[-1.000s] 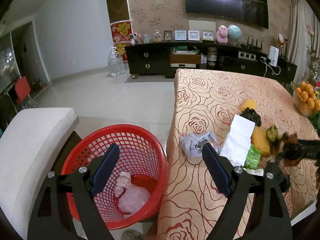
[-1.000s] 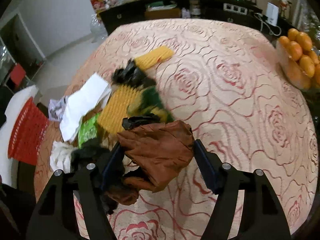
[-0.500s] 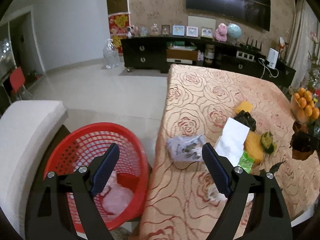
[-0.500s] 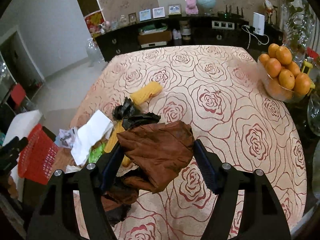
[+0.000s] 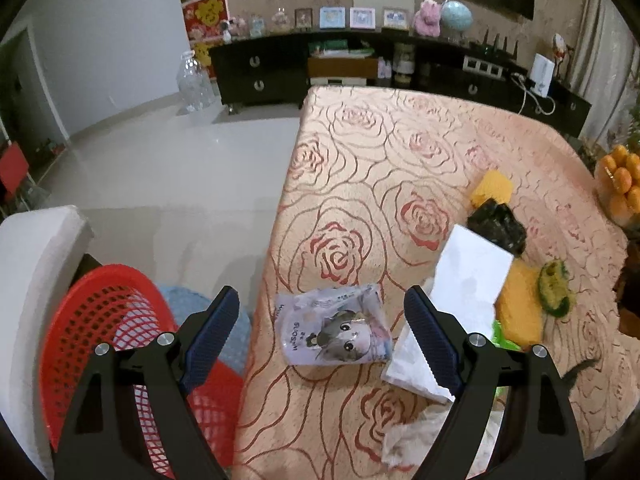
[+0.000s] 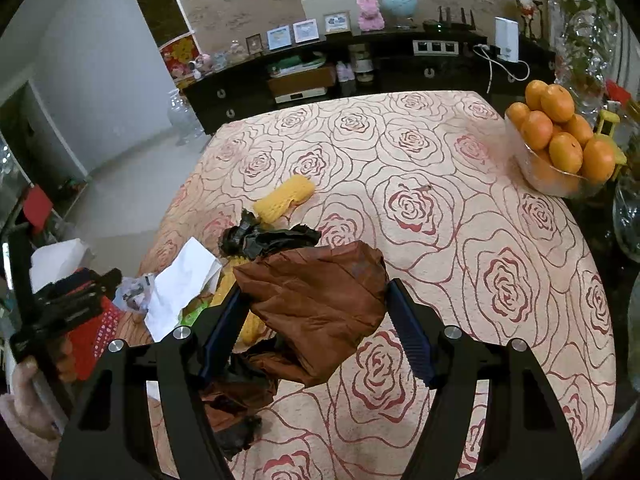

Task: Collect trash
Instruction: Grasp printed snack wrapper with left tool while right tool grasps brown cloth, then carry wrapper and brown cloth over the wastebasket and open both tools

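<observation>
My left gripper (image 5: 322, 300) is open, pointing down at a clear snack wrapper with a cartoon face (image 5: 336, 330) that lies flat near the table's left edge, between the fingers' lines but untouched. Down to its left, the red mesh basket (image 5: 100, 320) stands on the floor. My right gripper (image 6: 316, 292) is shut on a crumpled brown paper bag (image 6: 320, 300), held above the tablecloth with its tail hanging below. On the table lie white paper (image 5: 468, 280), a black crumpled bag (image 5: 496, 224), yellow foam nets (image 5: 492, 186), green scraps (image 5: 554, 288) and a crumpled tissue (image 5: 408, 436).
A white padded chair (image 5: 32, 280) stands beside the basket. A glass bowl of oranges (image 6: 560, 148) sits at the table's far right, with glassware (image 6: 628, 220) past the edge. The rose-patterned tablecloth (image 6: 440, 160) covers the table; a dark cabinet (image 5: 280, 76) lines the far wall.
My left gripper swung from above the red basket rightwards and down over the table edge, onto the cartoon wrapper. My right gripper rose with the brown bag and tilted up, then held still.
</observation>
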The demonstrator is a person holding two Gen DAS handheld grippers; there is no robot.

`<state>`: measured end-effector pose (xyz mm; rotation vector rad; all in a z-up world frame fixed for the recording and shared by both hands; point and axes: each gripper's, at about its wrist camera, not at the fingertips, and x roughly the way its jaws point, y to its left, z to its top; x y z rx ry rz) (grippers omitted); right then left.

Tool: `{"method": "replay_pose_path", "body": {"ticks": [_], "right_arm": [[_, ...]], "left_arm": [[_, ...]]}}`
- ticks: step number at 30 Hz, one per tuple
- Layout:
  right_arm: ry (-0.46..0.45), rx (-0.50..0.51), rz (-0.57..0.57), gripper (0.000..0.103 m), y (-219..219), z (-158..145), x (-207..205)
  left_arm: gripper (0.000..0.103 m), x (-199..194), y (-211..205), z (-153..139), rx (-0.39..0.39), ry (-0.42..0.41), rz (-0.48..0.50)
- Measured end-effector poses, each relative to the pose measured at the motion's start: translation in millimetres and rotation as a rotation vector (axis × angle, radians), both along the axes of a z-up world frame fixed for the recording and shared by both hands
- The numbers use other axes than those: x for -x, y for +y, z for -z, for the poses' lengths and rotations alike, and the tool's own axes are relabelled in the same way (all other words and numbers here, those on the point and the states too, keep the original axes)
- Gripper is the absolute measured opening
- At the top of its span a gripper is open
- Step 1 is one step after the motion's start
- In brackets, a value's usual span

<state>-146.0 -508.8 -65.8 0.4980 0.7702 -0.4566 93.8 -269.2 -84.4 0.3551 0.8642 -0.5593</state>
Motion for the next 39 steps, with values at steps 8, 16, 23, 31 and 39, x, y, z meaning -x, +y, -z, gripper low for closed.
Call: {"method": "replay_pose_path", "body": {"ticks": [8, 16, 23, 31, 39], "right_arm": [[0.018, -0.002, -0.013, 0.068, 2.9, 6.0, -4.9], [0.018, -0.007, -0.003, 0.068, -1.1, 8.4, -0.4], [0.008, -0.011, 0.002, 0.068, -2.2, 6.3, 2.6], [-0.009, -0.014, 0.008, 0.068, -3.3, 0.8, 5.7], [-0.019, -0.016, 0.012, 0.068, -4.4, -1.5, 7.6]], "left_arm": [[0.081, -3.6, -20.3, 31.8, -0.066, 0.016, 0.013], [0.068, 1.3, -28.6, 47.3, -0.079, 0.018, 0.039], [0.062, 1.8, -26.6, 52.9, -0.074, 0.009, 0.044], [0.055, 17.4, -23.6, 41.8, -0.023, 0.005, 0.095], [0.054, 21.4, -13.2, 12.8, 0.06, -0.006, 0.085]]}}
